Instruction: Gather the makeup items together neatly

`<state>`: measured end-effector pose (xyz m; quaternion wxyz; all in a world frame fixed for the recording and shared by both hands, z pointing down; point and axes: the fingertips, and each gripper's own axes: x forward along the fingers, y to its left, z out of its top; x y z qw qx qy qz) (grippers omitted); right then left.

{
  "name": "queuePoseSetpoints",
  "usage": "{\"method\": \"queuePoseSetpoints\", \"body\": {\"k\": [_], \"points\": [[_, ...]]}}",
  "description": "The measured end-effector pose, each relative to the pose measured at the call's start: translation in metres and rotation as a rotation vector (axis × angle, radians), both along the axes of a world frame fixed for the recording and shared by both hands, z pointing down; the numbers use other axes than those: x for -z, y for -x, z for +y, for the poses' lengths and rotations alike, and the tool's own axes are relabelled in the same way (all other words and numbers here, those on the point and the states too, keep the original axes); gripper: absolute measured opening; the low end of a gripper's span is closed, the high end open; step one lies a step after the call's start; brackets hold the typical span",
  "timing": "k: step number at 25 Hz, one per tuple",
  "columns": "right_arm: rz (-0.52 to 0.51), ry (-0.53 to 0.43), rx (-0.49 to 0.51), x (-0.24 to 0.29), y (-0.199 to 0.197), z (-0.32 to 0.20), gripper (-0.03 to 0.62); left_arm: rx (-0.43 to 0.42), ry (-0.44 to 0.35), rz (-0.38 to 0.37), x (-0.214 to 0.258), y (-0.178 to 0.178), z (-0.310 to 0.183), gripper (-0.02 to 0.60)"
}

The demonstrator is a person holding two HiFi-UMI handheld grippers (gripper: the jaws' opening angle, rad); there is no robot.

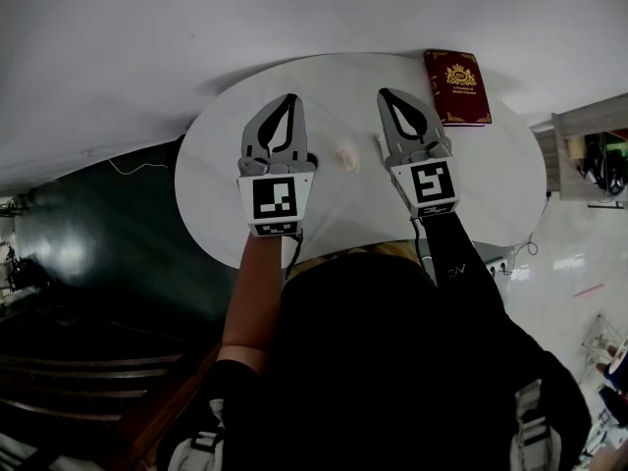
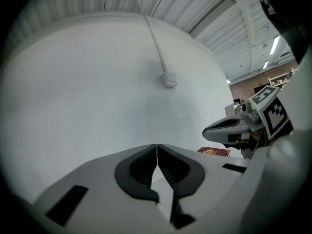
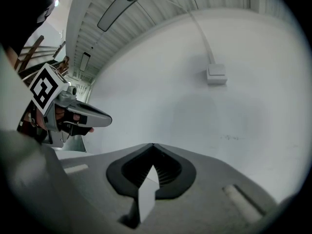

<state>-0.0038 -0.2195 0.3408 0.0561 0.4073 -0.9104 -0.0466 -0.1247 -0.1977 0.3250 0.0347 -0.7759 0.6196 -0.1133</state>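
left claw (image 1: 286, 101): closed, jaws meeting at the tips, nothing between them; confirmed in the left gripper view (image 2: 157, 145). right claw (image 1: 388, 94): closed likewise, tips together, nothing gripped, as seen in the right gripper view (image 3: 153, 145). both claws are held side by side over the round white surface (image 1: 226, 135), pointing toward its far edge and the white wall beyond. one small pale item (image 1: 346, 157) lies on the surface between the two claws, touching neither; too small to identify. a dark red book (image 1: 456, 86) with a gold emblem lies at the far right edge of the surface, beyond the right claw and well apart from the pale item. a small white box (image 2: 169, 80) with a cable is fixed on the wall.
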Motion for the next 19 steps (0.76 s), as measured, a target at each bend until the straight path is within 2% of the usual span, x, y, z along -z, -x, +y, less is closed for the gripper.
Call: {"method": "queuePoseSetpoints", "body": {"k": [19], "points": [[0.024, 0.015, -0.012, -0.0100, 0.0017, -0.0029, 0.005, -0.012, 0.005, 0.004, -0.0034, 0.0018, -0.0039, 0.011]]}}
